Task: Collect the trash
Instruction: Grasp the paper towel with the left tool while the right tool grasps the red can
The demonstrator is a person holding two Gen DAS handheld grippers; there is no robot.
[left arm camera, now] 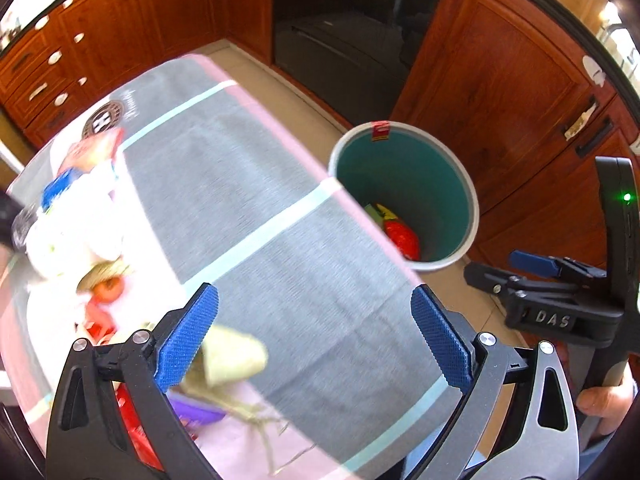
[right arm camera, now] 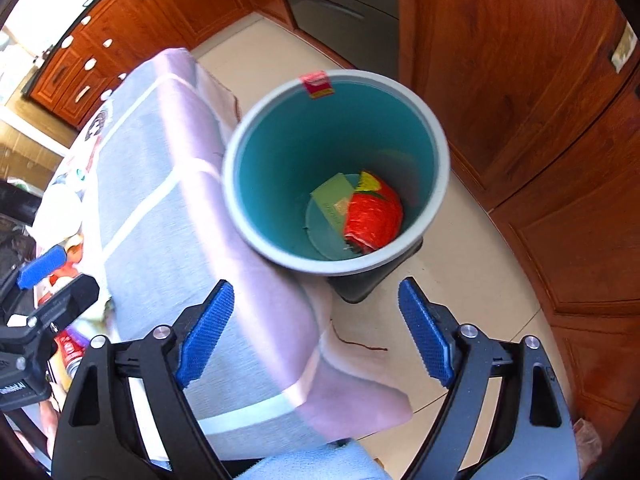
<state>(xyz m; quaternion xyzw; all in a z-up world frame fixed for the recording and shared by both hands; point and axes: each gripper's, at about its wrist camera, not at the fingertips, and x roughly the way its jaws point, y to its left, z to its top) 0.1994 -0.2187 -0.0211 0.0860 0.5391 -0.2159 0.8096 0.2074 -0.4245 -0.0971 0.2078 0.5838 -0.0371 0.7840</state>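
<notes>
A teal bin [right arm camera: 280, 152] with a grey rim stands on the floor beside the table; it also shows in the left wrist view [left arm camera: 404, 172]. Inside lie a red wrapper [right arm camera: 374, 214] and a green card [right arm camera: 334, 200]. My right gripper [right arm camera: 316, 336] is open and empty, over the table's corner just short of the bin. My left gripper [left arm camera: 316, 336] is open and empty above the table, with a pale crumpled paper [left arm camera: 236, 356] by its left finger. More trash [left arm camera: 80, 216] lies at the table's left: white wrappers, red packets, a purple piece.
The table wears a grey cloth [left arm camera: 248, 184] with pink border and pale stripes. Wooden cabinets [left arm camera: 500, 80] and a dark oven [left arm camera: 344, 40] stand behind the bin. The right gripper shows in the left wrist view [left arm camera: 552, 280] at the right.
</notes>
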